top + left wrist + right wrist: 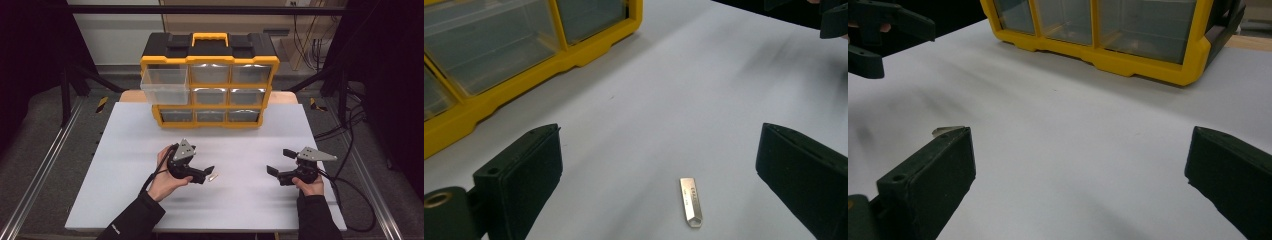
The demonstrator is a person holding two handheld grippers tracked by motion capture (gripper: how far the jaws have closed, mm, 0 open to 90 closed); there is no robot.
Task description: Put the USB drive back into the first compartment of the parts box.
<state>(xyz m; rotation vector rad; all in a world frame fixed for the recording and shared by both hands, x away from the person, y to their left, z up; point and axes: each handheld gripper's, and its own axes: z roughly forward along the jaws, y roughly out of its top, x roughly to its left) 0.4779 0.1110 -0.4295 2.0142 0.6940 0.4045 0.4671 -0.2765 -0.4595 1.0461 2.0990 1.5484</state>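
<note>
The left gripper (209, 173) sits just left of the middle of the high view, low over the desk (125, 165), its jaws spread wide apart with nothing between the pads. In the left gripper view the small metal piece (690, 202) lies flat on the white surface at the bottom centre of the frame, between the two black jaws but touching neither, a little nearer the right-hand one. From above, the same piece (213, 177) shows as a pale sliver just beside the gripper's tip, on its right side.

The right gripper (278, 161) is held at the lower right of the high view, well apart from the piece, jaws likewise open and empty. In the right gripper view the piece's tip (945, 130) peeks out behind the left jaw.

Beyond both, at the upper centre of the high view, stands a yellow and black drawer cabinet (210, 80); its top-left clear drawer (164, 85) is pulled out.
</note>
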